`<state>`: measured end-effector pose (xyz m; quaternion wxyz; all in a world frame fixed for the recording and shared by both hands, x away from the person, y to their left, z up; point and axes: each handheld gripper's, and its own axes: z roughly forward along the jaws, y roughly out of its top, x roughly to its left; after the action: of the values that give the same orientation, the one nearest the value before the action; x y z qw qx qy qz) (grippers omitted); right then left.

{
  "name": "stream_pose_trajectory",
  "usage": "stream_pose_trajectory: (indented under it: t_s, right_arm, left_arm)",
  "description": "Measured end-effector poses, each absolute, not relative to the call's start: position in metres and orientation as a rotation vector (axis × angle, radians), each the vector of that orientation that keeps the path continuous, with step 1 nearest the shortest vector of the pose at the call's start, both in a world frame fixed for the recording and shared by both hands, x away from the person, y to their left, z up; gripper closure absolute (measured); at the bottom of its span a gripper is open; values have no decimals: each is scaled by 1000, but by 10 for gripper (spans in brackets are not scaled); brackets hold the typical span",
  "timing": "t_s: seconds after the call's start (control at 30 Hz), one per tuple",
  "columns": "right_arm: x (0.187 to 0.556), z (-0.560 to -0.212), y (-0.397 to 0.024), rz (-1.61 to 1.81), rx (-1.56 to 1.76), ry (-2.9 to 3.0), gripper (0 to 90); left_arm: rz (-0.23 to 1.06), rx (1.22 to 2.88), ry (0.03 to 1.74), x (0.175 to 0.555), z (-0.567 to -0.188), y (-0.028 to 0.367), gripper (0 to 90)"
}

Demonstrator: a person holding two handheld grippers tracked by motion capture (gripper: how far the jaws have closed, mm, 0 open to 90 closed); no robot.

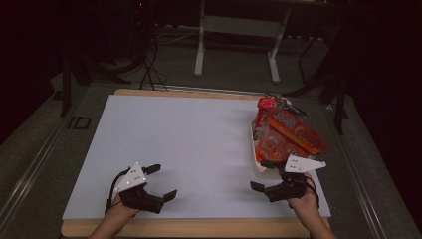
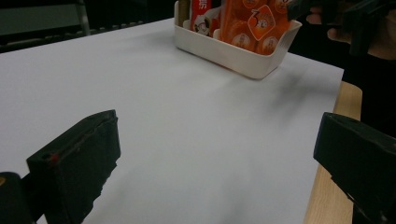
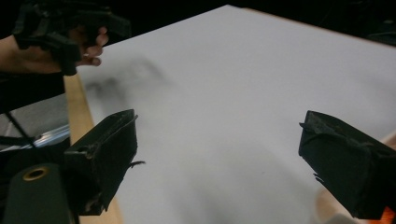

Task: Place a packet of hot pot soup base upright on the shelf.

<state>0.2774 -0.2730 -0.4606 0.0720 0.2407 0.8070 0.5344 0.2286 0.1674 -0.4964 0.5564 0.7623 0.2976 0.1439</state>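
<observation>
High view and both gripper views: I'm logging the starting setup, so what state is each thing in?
Left gripper: open, holds nothing, above the white sheet.
Right gripper: open, holds nothing, beside the near end of the tray.
Tray: upright on the sheet, packed full.
Snack packets: stacked in the tray, sticking out above its rim.
White sheet: lies flat on the table.

A: What stands at the wooden table's (image 1: 199, 228) right edge?
B: A white rectangular plastic bin (image 1: 261, 168), upright, packed with orange-and-red snack packets (image 1: 288, 133) leaning out over its rim.
</observation>
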Motion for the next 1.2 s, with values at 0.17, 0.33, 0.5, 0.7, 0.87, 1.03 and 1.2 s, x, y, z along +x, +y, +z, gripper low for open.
stream_pose_trajectory:
  t_s: [0.17,0.33,0.5,0.7,0.87,1.03,1.2]
  right_arm:
    - [277,-462,-270,1600,702,2439,113]
    - [278,-462,-275,1620,714,2415,113]
    - [279,-462,-276,1624,723,2411,113]
    - [279,-463,-275,1613,718,2416,113]
    - [279,-464,-275,1609,718,2420,113]
    - [278,-464,-272,1595,694,2428,113]
    - [279,-466,-271,1584,683,2428,114]
  left_arm:
    - [349,1810,697,228,-497,167,12]
    - [347,1806,700,228,-496,168,12]
    - [347,1808,703,229,-498,169,12]
    - [344,1816,700,229,-499,168,12]
    - [345,1814,703,228,-499,169,12]
    - [351,1817,706,227,-501,169,12]
    - [358,1827,702,228,-502,167,12]
